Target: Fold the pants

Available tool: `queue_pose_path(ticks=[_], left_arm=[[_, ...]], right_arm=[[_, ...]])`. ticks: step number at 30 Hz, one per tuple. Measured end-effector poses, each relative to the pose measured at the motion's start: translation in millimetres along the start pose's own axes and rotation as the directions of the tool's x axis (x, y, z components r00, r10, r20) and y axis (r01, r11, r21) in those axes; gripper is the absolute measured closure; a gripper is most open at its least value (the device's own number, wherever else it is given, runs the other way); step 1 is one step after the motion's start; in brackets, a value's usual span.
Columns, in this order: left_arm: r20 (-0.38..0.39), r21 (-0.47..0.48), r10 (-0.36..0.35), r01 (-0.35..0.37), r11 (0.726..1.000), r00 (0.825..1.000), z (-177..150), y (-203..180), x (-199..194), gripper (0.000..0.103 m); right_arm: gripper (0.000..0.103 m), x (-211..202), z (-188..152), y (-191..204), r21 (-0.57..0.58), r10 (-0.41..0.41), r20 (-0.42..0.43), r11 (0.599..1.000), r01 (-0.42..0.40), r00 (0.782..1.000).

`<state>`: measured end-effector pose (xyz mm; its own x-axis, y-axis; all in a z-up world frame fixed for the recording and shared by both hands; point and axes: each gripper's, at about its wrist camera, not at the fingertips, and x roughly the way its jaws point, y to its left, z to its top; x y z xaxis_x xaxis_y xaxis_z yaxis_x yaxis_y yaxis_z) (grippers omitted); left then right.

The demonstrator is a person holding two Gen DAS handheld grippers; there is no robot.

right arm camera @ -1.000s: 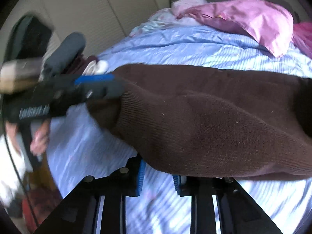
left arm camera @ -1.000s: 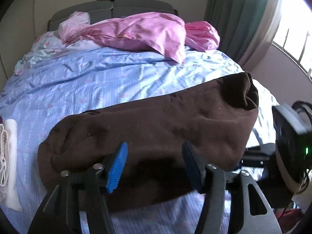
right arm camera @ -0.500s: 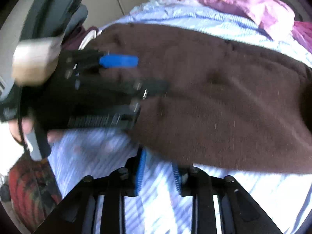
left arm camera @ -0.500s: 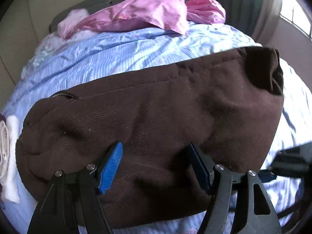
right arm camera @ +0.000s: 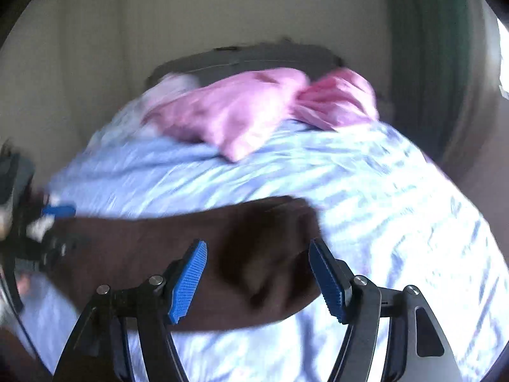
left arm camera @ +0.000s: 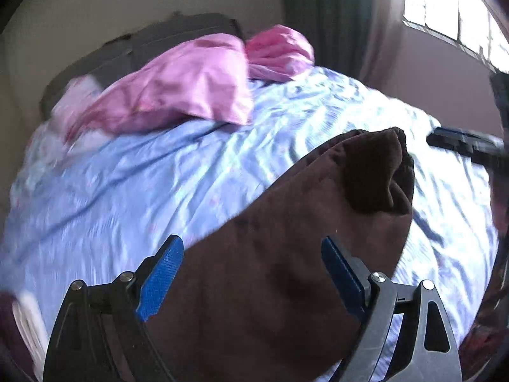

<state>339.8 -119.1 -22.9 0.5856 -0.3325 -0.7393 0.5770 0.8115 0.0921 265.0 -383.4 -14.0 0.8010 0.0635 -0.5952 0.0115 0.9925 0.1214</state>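
Left wrist view: left gripper (left arm camera: 251, 273) low in frame, blue-padded fingers (left arm camera: 160, 275) spread wide, gripping nothing. Brown pants (left arm camera: 286, 248) lie folded on blue bedsheet (left arm camera: 143, 172), bulk between fingers, bunched end pointing toward upper right. Pink pillows (left arm camera: 191, 89) at headboard. Dark tool tip at right edge, blurred.

Right wrist view: other gripper's blue pad at far left, beside pants' left end. Right gripper (right arm camera: 257, 277) centre, fingers wide apart, empty. Pants (right arm camera: 191, 248) stretch across sheet from left edge to centre. Green curtain (right arm camera: 429, 63) at right.
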Motion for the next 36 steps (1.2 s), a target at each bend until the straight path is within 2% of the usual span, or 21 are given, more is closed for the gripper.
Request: queue_pose_path(ticks=[3,5,7,9,10,13,15,16,17,18,20,23,25,27,30,32,33,34,36], left_arm=[[-0.059,0.059,-0.028,0.032,0.998,0.998,17.9,-7.2,31.3,0.015],[-0.098,0.082,-0.031,0.039,0.996,0.995,25.5,-12.4,54.6,0.015],[-0.128,0.059,-0.033,0.041,0.997,0.991,32.4,-9.4,76.7,0.015],[-0.153,0.023,-0.045,0.049,0.999,0.987,36.6,-3.8,92.7,0.017],[-0.170,0.002,-0.051,0.052,0.999,0.984,38.5,-0.5,103.9,0.018],[-0.211,-0.005,-0.048,0.048,0.999,0.976,36.2,-1.3,126.7,0.020],[-0.234,-0.013,-0.052,0.050,0.999,0.971,30.6,-3.4,136.5,0.042],[-0.249,-0.051,-0.085,0.075,0.996,0.965,27.9,-2.5,140.6,0.062],[-0.249,-0.099,-0.089,0.067,0.993,0.964,25.2,-0.9,140.8,0.079],[-0.237,-0.101,-0.065,0.042,0.994,0.969,25.1,-0.9,138.3,0.088],[-0.186,-0.103,-0.052,0.033,0.994,0.981,28.0,0.2,122.0,0.093],[-0.122,-0.115,-0.036,0.022,0.993,0.992,38.1,8.8,99.9,0.093],[-0.115,-0.128,-0.032,0.017,0.992,0.993,44.4,16.7,99.5,0.091],[-0.149,-0.139,-0.019,-0.002,0.990,0.989,45.4,20.4,111.7,0.088],[-0.199,-0.102,0.084,-0.106,0.989,0.976,37.0,18.2,135.4,0.076],[-0.204,-0.111,0.147,-0.172,0.979,0.968,30.0,23.3,142.0,0.050],[-0.197,-0.124,0.165,-0.191,0.974,0.967,28.3,26.1,141.2,0.045],[-0.189,-0.146,0.172,-0.201,0.969,0.967,27.9,30.4,138.5,0.038],[-0.175,-0.176,0.192,-0.223,0.959,0.966,30.7,36.0,131.0,0.036]], right_arm=[[0.037,19.5,13.2,-35.1,0.095,0.014,-0.046,0.995,-0.010,0.999],[0.042,31.8,15.5,-42.4,0.089,0.027,-0.064,0.996,-0.022,0.998],[0.051,40.4,15.9,-48.8,0.075,0.035,-0.079,0.997,-0.029,0.996],[0.053,53.9,18.4,-56.6,0.088,0.047,-0.085,0.995,-0.040,0.995],[0.056,60.6,18.5,-60.4,0.102,0.069,-0.094,0.993,-0.060,0.993],[0.057,70.5,13.1,-61.4,0.122,0.159,-0.116,0.982,-0.145,0.980],[0.057,77.6,11.4,-58.2,0.106,0.180,-0.123,0.980,-0.168,0.976],[0.057,84.0,11.2,-55.4,0.093,0.162,-0.138,0.984,-0.150,0.977],[0.061,89.5,11.2,-54.7,0.089,0.153,-0.147,0.986,-0.141,0.977],[0.073,93.3,11.2,-53.9,0.089,0.153,-0.151,0.986,-0.141,0.977],[0.076,96.4,12.8,-50.4,0.074,0.129,-0.154,0.990,-0.119,0.980],[0.079,82.3,21.7,-41.1,0.035,0.110,-0.096,0.994,-0.107,0.989],[0.079,75.0,32.1,-38.0,0.032,0.120,-0.060,0.992,-0.118,0.991],[0.079,80.2,43.7,-38.3,0.047,0.114,-0.056,0.993,-0.112,0.992],[0.078,122.5,51.8,-44.8,0.078,0.062,-0.157,0.996,-0.050,0.986],[0.074,143.0,49.9,-50.3,0.086,0.027,-0.203,0.996,-0.010,0.979],[0.066,150.3,48.3,-53.7,0.088,0.019,-0.212,0.996,0.000,0.977],[0.052,154.6,46.6,-58.2,0.101,0.007,-0.212,0.995,0.015,0.977],[0.037,151.8,45.9,-64.4,0.121,-0.017,-0.189,0.992,0.040,0.982]])
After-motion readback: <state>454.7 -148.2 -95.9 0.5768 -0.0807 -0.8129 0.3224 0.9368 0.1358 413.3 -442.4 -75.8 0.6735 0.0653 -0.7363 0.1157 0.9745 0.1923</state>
